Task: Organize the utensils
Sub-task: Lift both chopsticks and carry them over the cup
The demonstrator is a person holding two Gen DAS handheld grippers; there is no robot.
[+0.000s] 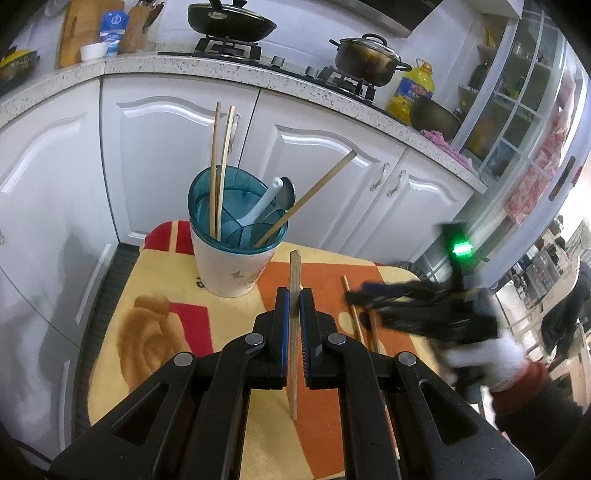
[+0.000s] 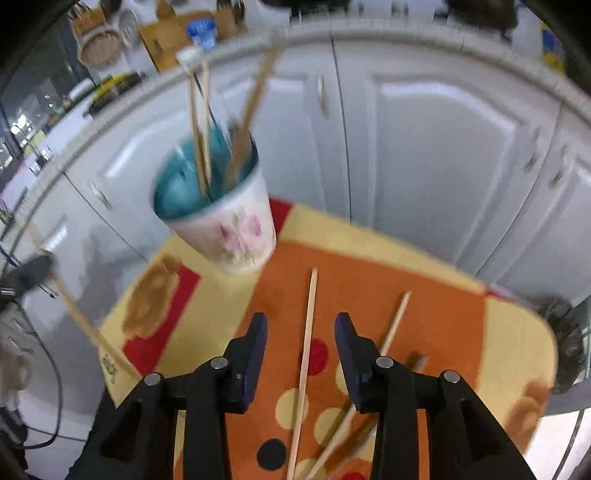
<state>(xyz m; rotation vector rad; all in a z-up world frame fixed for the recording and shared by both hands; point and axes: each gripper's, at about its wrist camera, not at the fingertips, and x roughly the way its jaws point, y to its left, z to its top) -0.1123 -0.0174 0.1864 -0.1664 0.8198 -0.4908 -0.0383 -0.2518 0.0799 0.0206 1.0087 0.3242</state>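
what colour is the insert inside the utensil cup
Translucent teal insert in the white floral utensil cup; clearest in the left wrist view.

the utensil holder (image 1: 236, 236) stands on the mat (image 1: 166, 332) near its far edge, before the cabinet doors (image 1: 155, 155). in the holder two chopsticks (image 1: 219, 166) stand nearly upright at the left, a ladle (image 1: 286, 192) and a spoon (image 1: 264, 205) lean in the middle, and a third chopstick (image 1: 310, 194) slants out to the right. the left gripper (image 1: 294, 295) sits above the mat's near part, right of the holder, with a chopstick (image 1: 294, 332) upright between its pads. further right, loose chopsticks (image 2: 306, 350) lie on the mat, one between the right gripper's (image 2: 301, 332) parted fingers and untouched, another (image 2: 395, 321) just right of them. behind, a countertop (image 1: 221, 72) carries a pan (image 1: 231, 18) and a pot (image 1: 365, 59).
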